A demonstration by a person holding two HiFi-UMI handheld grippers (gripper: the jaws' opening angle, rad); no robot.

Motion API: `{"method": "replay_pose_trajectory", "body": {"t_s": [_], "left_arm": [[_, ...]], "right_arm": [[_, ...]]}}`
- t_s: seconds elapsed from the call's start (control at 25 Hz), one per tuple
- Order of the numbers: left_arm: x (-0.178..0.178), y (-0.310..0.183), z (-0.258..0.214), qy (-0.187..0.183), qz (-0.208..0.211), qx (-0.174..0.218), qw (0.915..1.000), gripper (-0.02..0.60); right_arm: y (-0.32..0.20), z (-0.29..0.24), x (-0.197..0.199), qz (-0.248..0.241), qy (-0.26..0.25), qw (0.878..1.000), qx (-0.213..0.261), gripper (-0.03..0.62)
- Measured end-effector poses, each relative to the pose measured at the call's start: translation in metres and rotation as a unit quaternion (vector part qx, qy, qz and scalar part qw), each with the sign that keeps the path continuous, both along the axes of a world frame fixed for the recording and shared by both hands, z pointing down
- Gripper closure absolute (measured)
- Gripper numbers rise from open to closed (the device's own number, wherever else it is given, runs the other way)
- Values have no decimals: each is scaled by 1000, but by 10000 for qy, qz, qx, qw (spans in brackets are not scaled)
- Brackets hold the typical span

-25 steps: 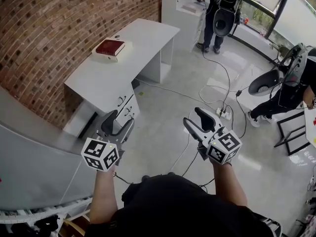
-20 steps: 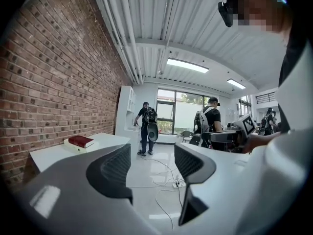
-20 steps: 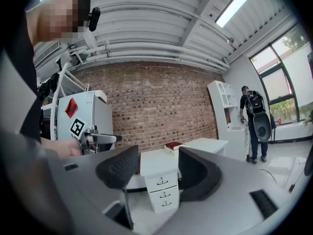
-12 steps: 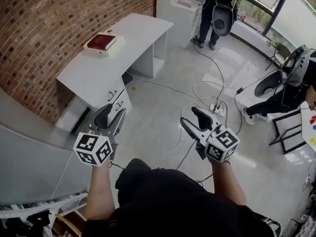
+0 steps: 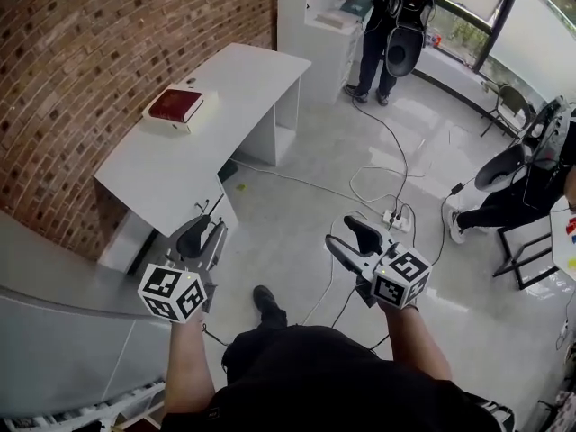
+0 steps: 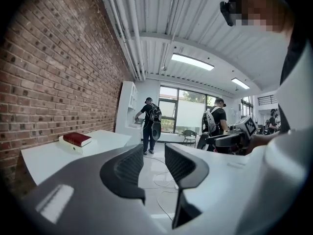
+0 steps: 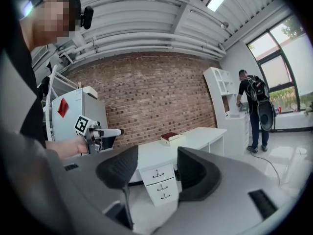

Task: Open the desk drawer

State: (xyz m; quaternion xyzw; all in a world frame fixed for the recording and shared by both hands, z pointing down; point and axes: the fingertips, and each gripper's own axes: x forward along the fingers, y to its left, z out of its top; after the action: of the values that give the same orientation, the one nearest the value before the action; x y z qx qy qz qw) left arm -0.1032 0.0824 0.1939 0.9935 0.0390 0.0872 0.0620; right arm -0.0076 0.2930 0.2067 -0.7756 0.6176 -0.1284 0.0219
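Observation:
The white desk (image 5: 193, 156) stands against the brick wall with a red book (image 5: 175, 104) on a white box on top. Its stack of drawers (image 5: 209, 208) is shut, seen clearly in the right gripper view (image 7: 159, 179). My left gripper (image 5: 209, 230) hangs just in front of the drawers, apart from them. Its jaws are closing with nothing between them (image 6: 154, 168). My right gripper (image 5: 342, 235) is over the floor to the right, open and empty (image 7: 156, 173), pointing at the desk (image 7: 195, 138).
Cables and a power strip (image 5: 397, 216) lie on the floor ahead. A person (image 5: 389, 16) stands at a white shelf unit (image 5: 310, 21) at the back. Another person (image 5: 540, 165) is at the right. A grey panel (image 5: 54, 313) runs along my left.
The left gripper's jaws have narrowed from wide apart to about half. Both hands have moved with the walking body, the desk has shifted left in view, and a shoe now shows below.

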Motion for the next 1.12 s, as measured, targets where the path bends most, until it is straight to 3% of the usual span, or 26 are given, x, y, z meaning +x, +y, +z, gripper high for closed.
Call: {"method": "replay_pose_trajectory", "body": {"t_s": [0.16, 0.32, 0.56, 0.84, 1.12], "left_arm": [[42, -35, 8, -72, 39, 16, 10000, 481], [85, -71, 2, -101, 93, 329, 9994, 483], [128, -106, 6, -190, 304, 330, 9988, 477], [133, -132, 23, -346, 538, 291, 9975, 385], [128, -148, 31, -473, 56, 189, 9987, 347]], "right_arm": [[-26, 0, 44, 138, -30, 9998, -145, 367], [-58, -4, 83, 259, 55, 9995, -168, 367], [-109, 7, 116, 163, -29, 9996, -224, 367], [-166, 20, 131, -113, -112, 9997, -193, 367], [-204, 34, 141, -847, -317, 9955, -293, 367]]}}
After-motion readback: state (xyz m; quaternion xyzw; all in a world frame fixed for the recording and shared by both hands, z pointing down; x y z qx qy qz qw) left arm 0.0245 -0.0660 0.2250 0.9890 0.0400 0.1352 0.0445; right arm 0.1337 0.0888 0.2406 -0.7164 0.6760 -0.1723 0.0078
